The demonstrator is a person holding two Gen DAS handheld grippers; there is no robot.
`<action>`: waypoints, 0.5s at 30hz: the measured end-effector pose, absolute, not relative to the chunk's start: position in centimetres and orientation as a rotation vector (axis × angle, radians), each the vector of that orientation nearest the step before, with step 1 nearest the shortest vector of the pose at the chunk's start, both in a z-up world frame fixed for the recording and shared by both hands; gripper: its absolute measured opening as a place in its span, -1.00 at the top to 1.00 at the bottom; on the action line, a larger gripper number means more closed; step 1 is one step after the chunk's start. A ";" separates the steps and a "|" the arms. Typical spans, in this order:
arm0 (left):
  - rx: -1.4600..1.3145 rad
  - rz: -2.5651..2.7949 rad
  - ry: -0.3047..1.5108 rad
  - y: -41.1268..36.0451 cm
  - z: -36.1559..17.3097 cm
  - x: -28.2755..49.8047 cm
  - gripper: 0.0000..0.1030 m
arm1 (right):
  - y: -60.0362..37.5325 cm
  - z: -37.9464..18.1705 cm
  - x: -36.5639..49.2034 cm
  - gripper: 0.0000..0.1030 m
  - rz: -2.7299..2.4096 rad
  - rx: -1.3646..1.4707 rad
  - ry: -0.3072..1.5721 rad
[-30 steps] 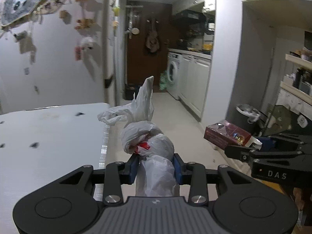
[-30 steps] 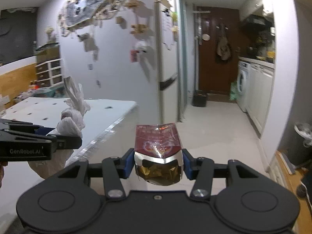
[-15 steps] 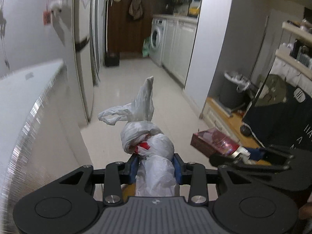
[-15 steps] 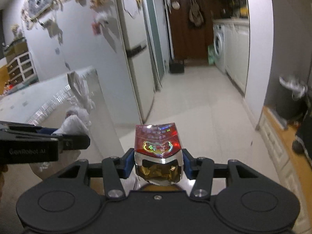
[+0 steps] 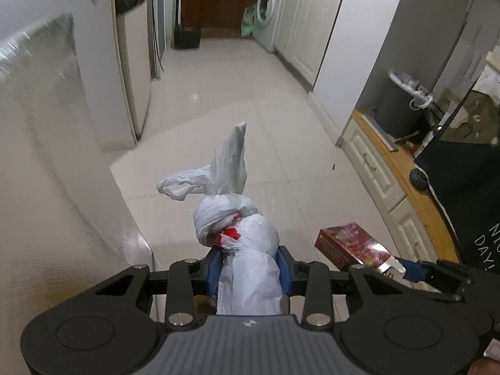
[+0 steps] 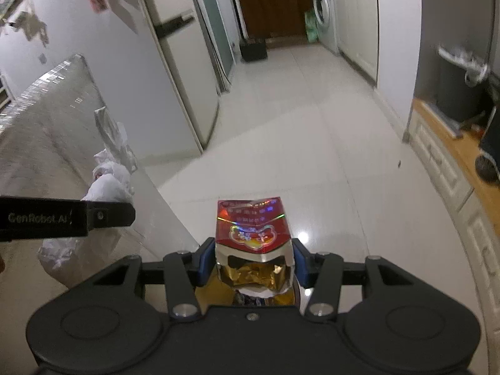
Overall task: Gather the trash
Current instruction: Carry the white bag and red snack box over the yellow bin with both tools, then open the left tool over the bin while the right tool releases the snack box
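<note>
Knotted trash bag (image 5: pixel 247 243) still clamped in left tool (image 5: pixel 249 268), red packet (image 6: pixel 253 229) in right tool (image 6: pixel 253 262), both now past the counter (image 5: pixel 47 156).

Left tool (image 5: pixel 248 268) is clamped on a bag (image 5: pixel 247 250), right tool (image 6: pixel 254 264) on a pack (image 6: pixel 253 234); both point forward, side by side
</note>
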State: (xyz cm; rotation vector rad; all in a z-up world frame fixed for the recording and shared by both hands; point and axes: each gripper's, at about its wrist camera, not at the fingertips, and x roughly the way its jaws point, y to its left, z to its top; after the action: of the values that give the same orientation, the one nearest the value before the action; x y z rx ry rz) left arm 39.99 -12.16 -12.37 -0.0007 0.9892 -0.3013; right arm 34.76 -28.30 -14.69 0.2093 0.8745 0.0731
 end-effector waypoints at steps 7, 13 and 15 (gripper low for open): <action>-0.023 -0.309 1.118 -13.4 -19.4 43.5 0.25 | -28.7 -19.3 38.3 0.01 0.069 0.248 0.982; -0.052 -0.332 1.231 -13.6 -25.7 45.0 0.25 | -28.7 -22.4 40.3 0.00 0.057 0.207 1.062; -0.068 -0.348 1.272 -13.5 -27.5 45.5 0.25 | -28.9 -23.4 40.6 0.00 0.045 0.193 1.084</action>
State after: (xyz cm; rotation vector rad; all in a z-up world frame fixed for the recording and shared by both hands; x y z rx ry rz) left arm 45.51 -13.51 -27.50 -0.0685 1.2722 -0.3482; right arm 40.60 -28.87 -23.38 0.1934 1.0842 0.0452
